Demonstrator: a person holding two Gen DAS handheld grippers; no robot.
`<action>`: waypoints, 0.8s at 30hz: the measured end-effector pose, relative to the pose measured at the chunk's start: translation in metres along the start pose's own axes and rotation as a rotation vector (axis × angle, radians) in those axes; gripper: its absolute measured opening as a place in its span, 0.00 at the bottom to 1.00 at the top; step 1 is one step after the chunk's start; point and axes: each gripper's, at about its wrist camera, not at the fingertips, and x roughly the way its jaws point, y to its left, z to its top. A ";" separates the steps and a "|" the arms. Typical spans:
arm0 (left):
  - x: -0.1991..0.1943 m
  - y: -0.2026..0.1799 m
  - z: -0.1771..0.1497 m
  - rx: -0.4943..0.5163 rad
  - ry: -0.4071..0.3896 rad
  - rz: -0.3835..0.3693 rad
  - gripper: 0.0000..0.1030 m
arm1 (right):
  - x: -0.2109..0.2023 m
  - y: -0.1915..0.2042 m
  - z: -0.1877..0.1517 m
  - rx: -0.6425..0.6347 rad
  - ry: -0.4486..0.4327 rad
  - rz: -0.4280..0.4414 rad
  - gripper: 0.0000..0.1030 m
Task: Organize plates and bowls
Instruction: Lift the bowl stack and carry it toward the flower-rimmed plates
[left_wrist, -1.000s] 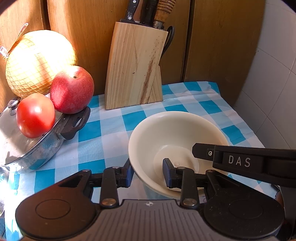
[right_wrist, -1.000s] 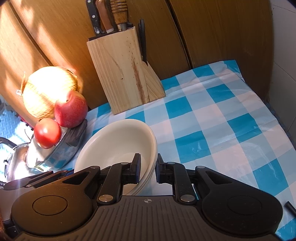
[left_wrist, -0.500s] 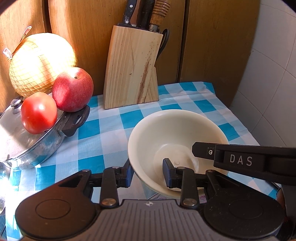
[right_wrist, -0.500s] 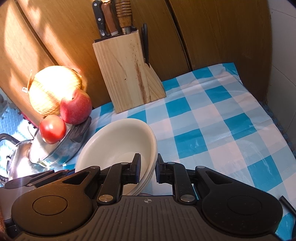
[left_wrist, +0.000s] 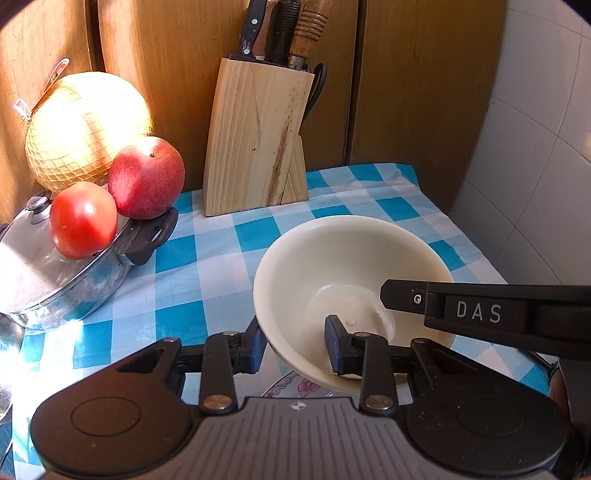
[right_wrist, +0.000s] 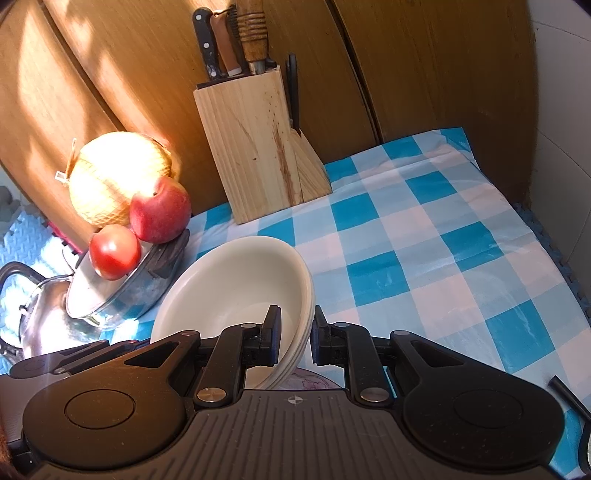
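Observation:
A stack of cream bowls (left_wrist: 351, 258) hangs tilted between both grippers above the blue checked cloth. My left gripper (left_wrist: 293, 349) is shut on the stack's left rim, one finger outside the wall and one inside. In the right wrist view the same bowls (right_wrist: 236, 280) show several nested rims, and my right gripper (right_wrist: 295, 334) is shut on the right rim. The right gripper's black body (left_wrist: 480, 314) crosses the bowl in the left wrist view. Just under the bowls the edge of a floral plate (left_wrist: 291, 386) (right_wrist: 310, 380) peeks out, mostly hidden.
A wooden knife block (left_wrist: 255, 140) stands at the back against wood panels. At the left, a steel lidded pot (left_wrist: 55, 280) carries a tomato (left_wrist: 83, 219), an apple (left_wrist: 146, 177) and a netted melon (left_wrist: 85, 125). A tiled wall (left_wrist: 535, 147) bounds the right. The checked cloth (right_wrist: 424, 258) stretches right.
Both grippers have risen and drawn back with the bowls held fixed between them. The knife block and fruit sit lower and farther in view, and the floral plate's edge now shows below.

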 end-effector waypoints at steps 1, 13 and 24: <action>-0.001 0.000 -0.001 -0.001 0.000 -0.001 0.26 | -0.001 0.000 -0.001 -0.002 0.000 0.000 0.22; -0.010 0.000 -0.006 0.001 -0.004 -0.007 0.26 | -0.010 0.004 -0.009 -0.015 -0.005 -0.002 0.22; -0.021 -0.003 -0.016 0.009 -0.011 -0.012 0.26 | -0.020 0.006 -0.020 -0.016 -0.011 0.001 0.23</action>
